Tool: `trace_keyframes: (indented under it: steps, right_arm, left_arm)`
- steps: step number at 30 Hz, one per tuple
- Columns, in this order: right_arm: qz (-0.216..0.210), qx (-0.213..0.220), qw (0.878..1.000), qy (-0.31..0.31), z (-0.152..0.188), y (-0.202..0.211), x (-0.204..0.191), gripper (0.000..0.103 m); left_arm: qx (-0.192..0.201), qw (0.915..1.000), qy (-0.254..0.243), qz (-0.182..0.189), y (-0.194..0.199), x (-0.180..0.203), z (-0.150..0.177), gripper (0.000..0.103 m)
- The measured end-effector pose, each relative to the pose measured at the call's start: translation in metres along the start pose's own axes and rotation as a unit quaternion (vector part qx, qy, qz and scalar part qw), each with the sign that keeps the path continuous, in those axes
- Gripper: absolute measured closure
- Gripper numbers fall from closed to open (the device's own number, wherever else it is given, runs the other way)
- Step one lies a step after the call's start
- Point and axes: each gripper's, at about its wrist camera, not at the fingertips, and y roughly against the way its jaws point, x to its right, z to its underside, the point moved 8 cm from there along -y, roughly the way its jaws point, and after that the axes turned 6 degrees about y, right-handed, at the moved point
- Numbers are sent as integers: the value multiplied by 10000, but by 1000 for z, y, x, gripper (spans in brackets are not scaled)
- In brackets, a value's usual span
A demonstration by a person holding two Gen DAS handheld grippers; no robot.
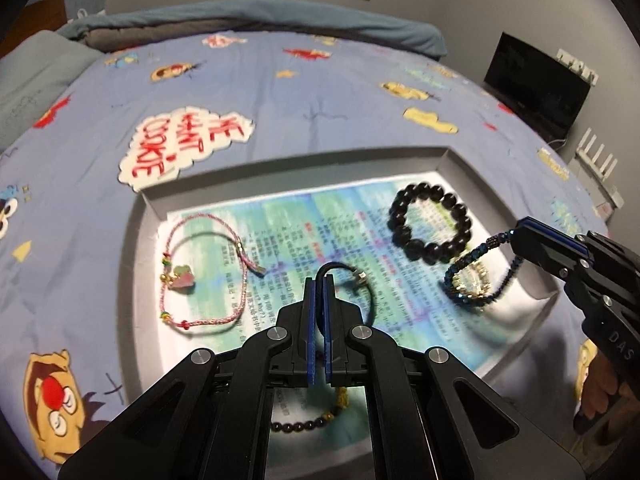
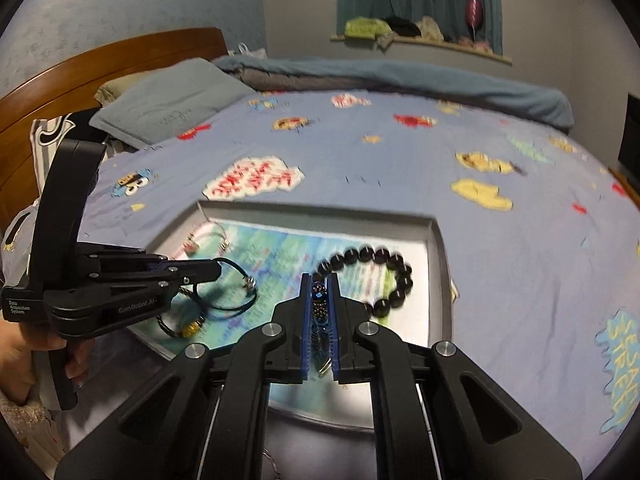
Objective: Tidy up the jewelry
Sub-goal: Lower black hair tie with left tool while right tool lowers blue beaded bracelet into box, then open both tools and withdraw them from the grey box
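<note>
Pink cord bracelet [image 1: 202, 270]: lies flat at the left end of the tray, a loose oval with its long axis running near-to-far, little pink-green charm on the left side.
Left gripper [image 1: 324, 280]: fingers pinched almost together on the black cord bracelet [image 1: 362, 284], gripping the top of its loop; the rest of the loop curves off to the right with the silver clasp up top.
Dark bead strand [image 1: 304, 424]: pokes out under the left gripper at the near edge, with a gold bead; mostly hidden.
Black bead bracelet [image 1: 430, 222]: fat round ring lying flat at the far right of the tray, not touching anything.
Right gripper [image 2: 320, 280]: fingers clamped narrow on the blue beaded bracelet [image 1: 480, 276]; it hangs down-left from the tips, stretched long, low end on the paper.
Tray [image 1: 288, 168]: grey, shallow, lined with printed paper, sitting on the cartoon bedsheet [image 1: 320, 92].
</note>
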Motion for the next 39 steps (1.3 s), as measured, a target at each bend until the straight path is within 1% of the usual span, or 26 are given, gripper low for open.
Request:
trace_keyframes:
  steps: [6, 7, 10, 13, 16, 18, 21, 23, 24, 25, 26, 28, 31, 33, 35, 36, 38, 39]
  right_arm:
    - [-73, -330, 9994, -95, 18, -14, 6, 96]
    - [-98, -389, 9992, -86, 21, -17, 4, 96]
    - [-148, -546, 9984, -50, 28, -23, 1, 96]
    - [-215, -675, 9974, -88, 34, -28, -2, 96]
    - [-404, -861, 9954, -135, 39, -34, -7, 96]
    - [-497, -962, 9940, -154, 42, -37, -10, 96]
    - [-451, -941, 9945, -114, 41, -36, -12, 96]
    - [-404, -922, 9949, -77, 40, -35, -13, 95]
    - [-325, -898, 9954, -29, 40, -34, -13, 94]
    - [-281, -886, 9957, -11, 39, -33, -13, 91]
    - [-256, -875, 9958, -11, 39, -33, -12, 82]
    - [-247, -838, 9962, -57, 38, -31, -11, 75]
    - [-209, -820, 9964, -63, 38, -28, -10, 75]
    - [-163, -793, 9967, -68, 37, -25, -8, 69]
    - [-115, -754, 9970, -88, 36, -21, -6, 60]
    - [-103, -744, 9971, -97, 35, -20, -5, 58]
    - [-60, -687, 9976, -109, 34, -15, -3, 52]
    - [-34, -653, 9978, -116, 33, -11, -2, 48]
  left_arm:
    - [-113, 9999, -21, -12, -10, 0, 10, 98]
    - [-95, 10000, -19, 1, -10, 1, 11, 96]
    - [-44, 10000, -38, -6, -9, 2, 11, 84]
    - [-33, 9999, -100, -70, -9, 4, 11, 83]
    - [1, 9999, -113, -95, -8, 4, 11, 76]
    - [24, 9999, -100, -129, -7, 2, 12, 74]
    - [38, 9998, -50, -170, -5, -2, 13, 72]
    - [71, 9998, -36, -206, -4, -4, 12, 65]
    - [89, 9997, -26, -215, -2, -5, 12, 64]
    - [101, 9997, -8, -216, -1, -6, 12, 63]
    - [109, 9997, 6, -217, 0, -7, 12, 62]
    - [135, 9997, 26, -218, 3, -8, 12, 61]
    - [165, 9996, 17, -232, 7, -7, 12, 60]
    - [186, 9995, 16, -243, 10, -6, 12, 59]
    - [208, 9995, 21, -239, 14, -5, 12, 58]
    - [226, 9994, 20, -242, 16, -4, 12, 56]
    - [302, 9991, 1, -287, 23, -4, 12, 49]
    - [357, 9989, -20, -313, 28, -4, 13, 47]
